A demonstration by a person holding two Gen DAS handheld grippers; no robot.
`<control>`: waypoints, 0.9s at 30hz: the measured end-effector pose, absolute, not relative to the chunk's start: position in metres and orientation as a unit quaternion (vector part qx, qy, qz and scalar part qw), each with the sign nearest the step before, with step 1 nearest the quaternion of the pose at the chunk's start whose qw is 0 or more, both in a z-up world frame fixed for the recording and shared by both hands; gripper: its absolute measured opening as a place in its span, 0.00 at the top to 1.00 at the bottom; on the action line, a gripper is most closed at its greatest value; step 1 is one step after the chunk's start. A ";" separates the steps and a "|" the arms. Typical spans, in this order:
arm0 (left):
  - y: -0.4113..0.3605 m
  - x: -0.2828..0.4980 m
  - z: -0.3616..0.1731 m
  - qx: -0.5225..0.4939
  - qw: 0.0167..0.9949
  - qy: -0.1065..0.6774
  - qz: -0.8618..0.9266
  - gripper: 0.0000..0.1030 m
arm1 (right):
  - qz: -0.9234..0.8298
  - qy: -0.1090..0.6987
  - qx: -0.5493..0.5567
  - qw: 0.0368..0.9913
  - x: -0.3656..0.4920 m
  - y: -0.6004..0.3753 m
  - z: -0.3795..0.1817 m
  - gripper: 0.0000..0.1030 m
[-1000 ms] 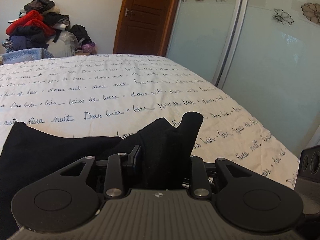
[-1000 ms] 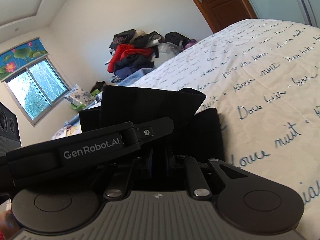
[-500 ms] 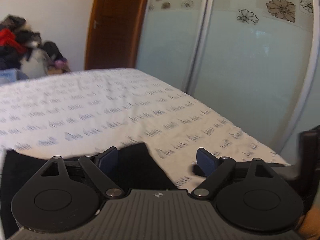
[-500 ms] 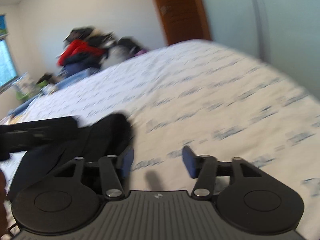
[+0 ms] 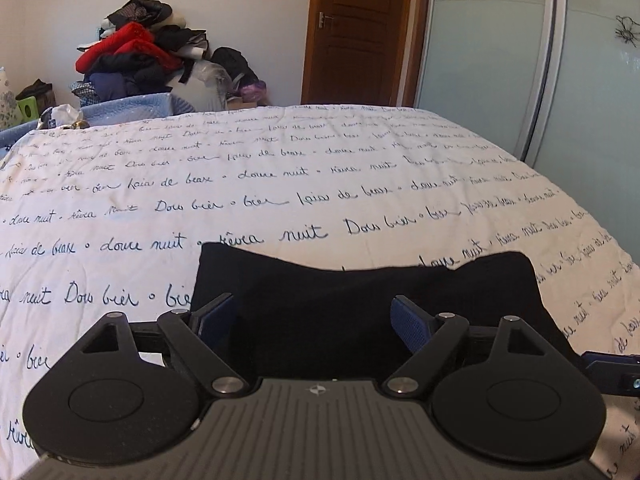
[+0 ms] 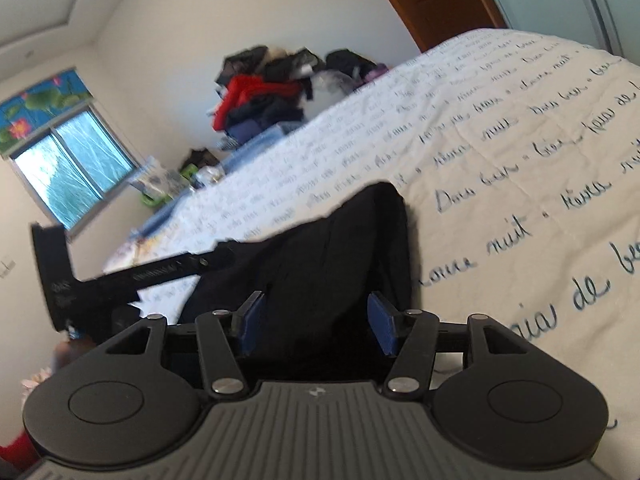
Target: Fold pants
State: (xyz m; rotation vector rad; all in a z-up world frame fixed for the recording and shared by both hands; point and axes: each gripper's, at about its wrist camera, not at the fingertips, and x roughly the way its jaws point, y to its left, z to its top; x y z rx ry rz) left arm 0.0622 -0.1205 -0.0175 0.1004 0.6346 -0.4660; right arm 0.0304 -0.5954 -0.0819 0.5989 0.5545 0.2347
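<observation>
Left wrist view: left gripper (image 5: 314,314) level, jaws spread wide, nothing between them; black pants (image 5: 360,300) lie folded on the bedspread (image 5: 280,184), lower centre, their near edge hidden by the gripper body.

Right wrist view: right gripper (image 6: 314,322) tilted, jaws wide over the pants (image 6: 332,264); blurred left gripper (image 6: 132,276) at mid-left.

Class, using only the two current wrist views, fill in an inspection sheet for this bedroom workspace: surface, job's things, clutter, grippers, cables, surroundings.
Surface: bedspread, white with handwritten script, covering the bed.
Job's things: black pants, a compact folded bundle lying flat on the bedspread.
Clutter: clothes pile beyond the bed's far end, red and dark garments.
Grippers: left gripper open, fingers either side of the pants, gripping nothing; right gripper open, likewise empty.
Cables: nothing seen.
Surroundings: wooden door, frosted wardrobe panels with flower motifs, window.
</observation>
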 end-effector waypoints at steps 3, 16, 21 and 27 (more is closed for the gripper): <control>-0.125 0.058 -0.021 0.066 0.923 0.301 -0.229 0.18 | 0.112 0.282 0.291 0.907 0.031 -0.593 -0.088 0.46; -0.127 0.058 -0.022 0.063 0.928 0.295 -0.221 0.16 | 0.134 0.253 0.350 0.892 0.046 -0.597 -0.098 0.92; -0.126 0.064 -0.030 0.069 0.923 0.314 -0.212 0.17 | 0.127 0.276 0.345 0.888 0.039 -0.602 -0.104 0.90; -0.125 0.064 -0.021 0.067 0.928 0.299 -0.214 0.16 | 0.077 0.237 0.251 0.935 0.048 -0.596 -0.059 0.87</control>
